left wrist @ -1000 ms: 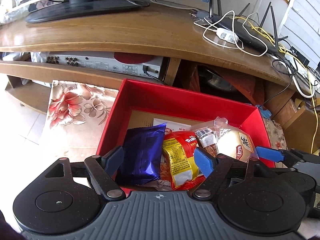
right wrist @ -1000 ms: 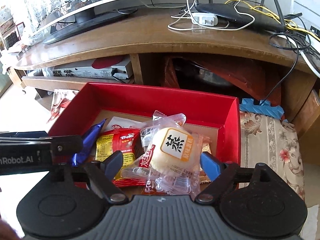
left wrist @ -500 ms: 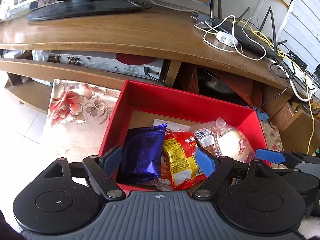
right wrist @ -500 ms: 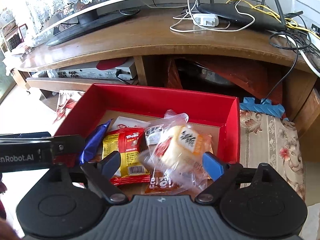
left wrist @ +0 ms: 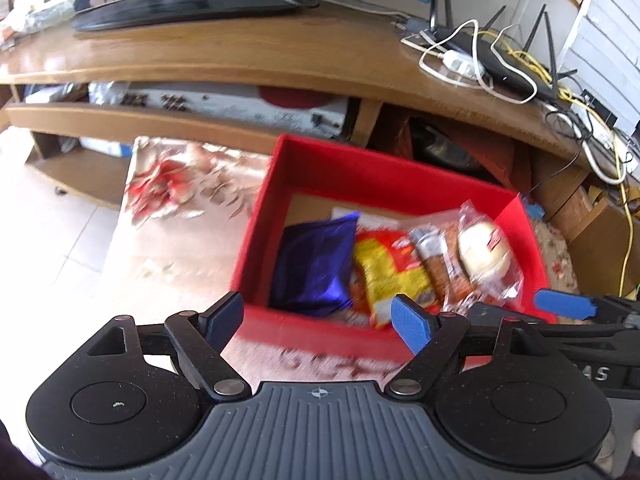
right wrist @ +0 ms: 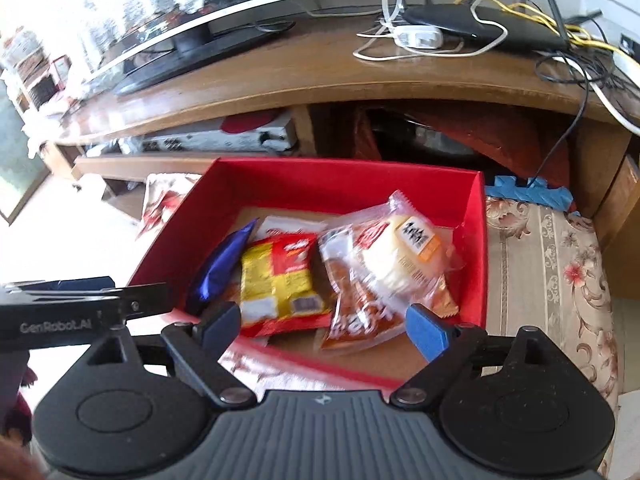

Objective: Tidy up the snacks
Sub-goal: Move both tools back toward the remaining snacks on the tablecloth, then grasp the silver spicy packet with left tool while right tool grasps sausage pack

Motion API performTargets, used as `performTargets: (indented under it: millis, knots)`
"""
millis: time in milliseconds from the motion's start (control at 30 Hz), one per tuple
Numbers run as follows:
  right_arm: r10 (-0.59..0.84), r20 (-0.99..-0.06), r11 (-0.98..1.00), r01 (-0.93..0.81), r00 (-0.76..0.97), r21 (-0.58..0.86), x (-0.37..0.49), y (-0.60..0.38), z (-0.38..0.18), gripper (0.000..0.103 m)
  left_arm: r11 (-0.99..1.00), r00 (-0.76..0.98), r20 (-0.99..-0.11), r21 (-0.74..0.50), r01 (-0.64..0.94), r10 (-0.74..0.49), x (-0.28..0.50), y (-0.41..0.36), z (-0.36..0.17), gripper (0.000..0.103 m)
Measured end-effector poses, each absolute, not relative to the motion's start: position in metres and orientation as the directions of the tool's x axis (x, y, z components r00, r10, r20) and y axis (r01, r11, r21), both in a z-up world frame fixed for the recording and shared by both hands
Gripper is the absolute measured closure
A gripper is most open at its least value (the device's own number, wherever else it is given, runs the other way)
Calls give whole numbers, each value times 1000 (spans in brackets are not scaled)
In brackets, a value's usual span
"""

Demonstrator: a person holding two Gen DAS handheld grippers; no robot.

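On the far left we see a flowered cloth spread on the floor below a wooden TV stand, with a silver player on its lower shelf. Our left gripper hangs over the near edge of the red box, its jaws spread wide and holding nothing. Inside the box, from left to right, lie a blue packet, a yellow and red packet, an orange-brown packet in clear wrap and a white bun in clear plastic; the bun rests partly on top of the orange-brown packet, close to the box's right wall.

In the right wrist view our right gripper also stands released, fingers apart and empty, poised above the box's near rim. Ahead of it sit the same blue packet, yellow and red packet, orange-brown packet and bun. To the right of the box the floor carries a flowered mat. On the stand's top right lie a black router and a white charger among tangled cables.
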State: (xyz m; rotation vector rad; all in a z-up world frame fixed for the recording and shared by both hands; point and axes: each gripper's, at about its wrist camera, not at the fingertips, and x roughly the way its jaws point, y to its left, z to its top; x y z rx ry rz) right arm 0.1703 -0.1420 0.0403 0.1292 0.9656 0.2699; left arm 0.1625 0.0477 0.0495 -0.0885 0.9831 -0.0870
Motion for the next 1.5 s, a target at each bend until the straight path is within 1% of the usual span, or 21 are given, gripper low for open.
performTargets:
  millis: [200,500,633,733,867,967,1233,1300,1367,1500]
  knots:
    - [313,-792,948,-225,524,226,141,-124,45,14,993,521,-850,-113,-27,-82,136,75,43,18]
    - [340,-824,931,-283,452,229,96,-103,32,14,988,455,-890,-95,-123,-29,98,112,22,17]
    - [342,-833,929,-290,436,230,81,-101,28,14,985,411,-912,-66,-157,4,97,121,4,17]
    - [345,-839,928,-289,421,236,73,-99,23,14,979,390,-921,-79,-186,0,97,127,-4,17]
    - [340,-849,926,-300,405,228,68,-96,16,14,978,369,-929,-85,-190,-9,96,125,-13,17]
    - [335,-854,928,-297,398,225,68,-99,13,14,980,380,-925,-61,-189,16,93,120,-15,18]
    - [302,-876,945,-243,376,221,70,-111,-2,14,995,403,-913,16,-99,55,88,95,-14,35]
    - [307,-879,945,-222,364,238,70,-113,-6,14,998,407,-913,10,-69,37,84,88,-14,44]
    - [318,-879,943,-212,354,256,67,-112,-8,14,998,405,-914,-28,-48,-6,80,84,-13,45]
    - [327,-884,940,-212,334,268,61,-103,-13,14,999,408,-913,-28,-19,-17,76,79,-14,46]
